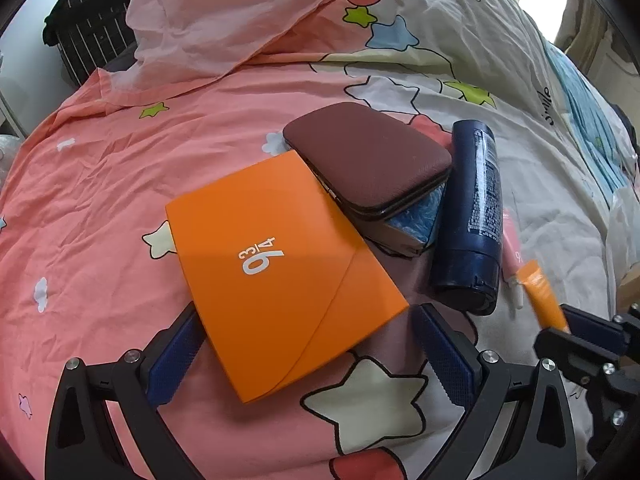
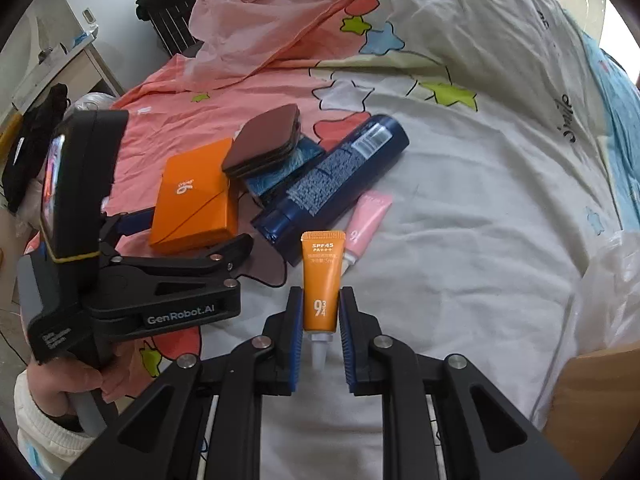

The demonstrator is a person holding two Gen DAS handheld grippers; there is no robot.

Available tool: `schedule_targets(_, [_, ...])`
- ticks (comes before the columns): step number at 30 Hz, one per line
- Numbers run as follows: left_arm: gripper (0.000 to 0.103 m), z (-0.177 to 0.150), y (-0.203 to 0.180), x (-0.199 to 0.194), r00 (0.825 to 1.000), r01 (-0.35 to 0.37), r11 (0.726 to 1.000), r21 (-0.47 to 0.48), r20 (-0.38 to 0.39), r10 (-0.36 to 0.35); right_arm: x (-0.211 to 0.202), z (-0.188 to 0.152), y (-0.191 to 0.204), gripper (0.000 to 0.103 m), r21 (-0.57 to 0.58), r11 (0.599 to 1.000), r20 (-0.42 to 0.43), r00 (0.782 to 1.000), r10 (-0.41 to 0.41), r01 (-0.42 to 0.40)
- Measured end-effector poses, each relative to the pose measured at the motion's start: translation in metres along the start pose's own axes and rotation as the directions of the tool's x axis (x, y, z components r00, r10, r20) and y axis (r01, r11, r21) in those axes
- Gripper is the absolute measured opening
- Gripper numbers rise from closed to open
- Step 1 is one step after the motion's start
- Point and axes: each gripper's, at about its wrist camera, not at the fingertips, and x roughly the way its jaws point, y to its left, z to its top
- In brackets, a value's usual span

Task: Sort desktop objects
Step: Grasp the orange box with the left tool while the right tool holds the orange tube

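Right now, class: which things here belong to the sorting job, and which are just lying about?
For sorting:
orange tube, in the right tongs
orange box
blue bottle
pink tube
brown case

Lying about:
bedsheet
pink cloth

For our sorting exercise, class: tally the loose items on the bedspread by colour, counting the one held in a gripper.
Orange: 2, the box and the small tube in the right gripper
Dark blue: 1, the bottle
Pink: 1, the tube
Maroon: 1, the case
Total: 5
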Motion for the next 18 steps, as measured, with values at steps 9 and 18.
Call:
schedule_targets(9, [0.103, 0.0043, 0.0021, 0.0059, 1.0, 0.01, 0.999, -0.046, -0.023, -0.011, 0.0092, -0.0043, -0.0018, 0.016, 0.027, 0.999, 0.001, 1.0, 0.025, -0.025])
schedule_targets(18, [0.103, 0.0055, 0.0006, 0.0071, 0.999, -0.045, 0.989, -0.142, -0.029, 0.041, 0.0039, -0.008, -0.002, 0.016, 0.029, 0.998, 0.017, 0.999, 0.047, -0.047])
